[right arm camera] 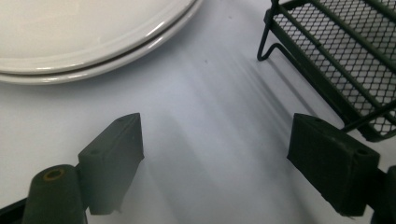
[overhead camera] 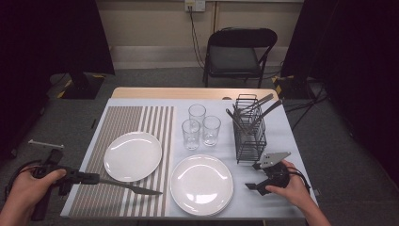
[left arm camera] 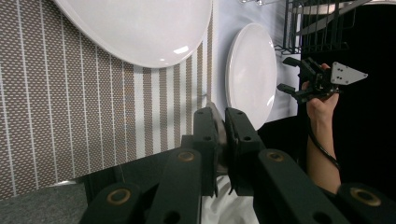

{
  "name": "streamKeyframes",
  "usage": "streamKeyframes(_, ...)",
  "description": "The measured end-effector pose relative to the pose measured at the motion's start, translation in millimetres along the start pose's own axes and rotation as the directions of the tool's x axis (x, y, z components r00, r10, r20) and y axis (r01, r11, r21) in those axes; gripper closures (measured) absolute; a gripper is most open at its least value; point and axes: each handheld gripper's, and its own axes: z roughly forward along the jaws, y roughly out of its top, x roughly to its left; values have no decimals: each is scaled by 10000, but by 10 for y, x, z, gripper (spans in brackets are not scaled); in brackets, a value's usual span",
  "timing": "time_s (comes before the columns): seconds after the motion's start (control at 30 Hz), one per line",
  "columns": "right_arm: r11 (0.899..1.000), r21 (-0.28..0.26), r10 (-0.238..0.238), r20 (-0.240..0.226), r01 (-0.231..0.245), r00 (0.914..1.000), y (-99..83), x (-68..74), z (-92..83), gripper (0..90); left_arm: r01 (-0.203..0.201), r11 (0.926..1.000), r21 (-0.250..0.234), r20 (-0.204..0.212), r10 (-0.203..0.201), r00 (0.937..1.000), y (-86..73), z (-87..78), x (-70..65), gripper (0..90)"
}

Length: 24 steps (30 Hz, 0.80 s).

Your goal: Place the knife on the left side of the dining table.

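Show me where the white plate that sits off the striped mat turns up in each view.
High view: the plate lies at bottom centre, just right of the striped mat.
Left gripper view: the plate is a tall oval right of centre.
Right gripper view: the plate fills the top left corner, rim showing.
Shared landmark: the black wire basket stands close by the plate in all three.
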Motion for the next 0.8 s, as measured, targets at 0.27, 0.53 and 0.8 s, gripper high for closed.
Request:
streamKeyframes(0.27,9993,-10,-369,-154,368,9992,158,76,-46,178,33,10000,-90,46,-33,10000,-12,1,9,838)
streamKeyframes(0.53,9967,-231,-784,-408,775,9961,402,155,-96,178,11,10000,-12,87,-11,10000,-21,-2,22,837)
streamKeyframes(0.8,9944,-263,-1042,-628,1027,9926,578,211,-62,175,0,10000,-82,29,0,10000,-30,-4,18,838)
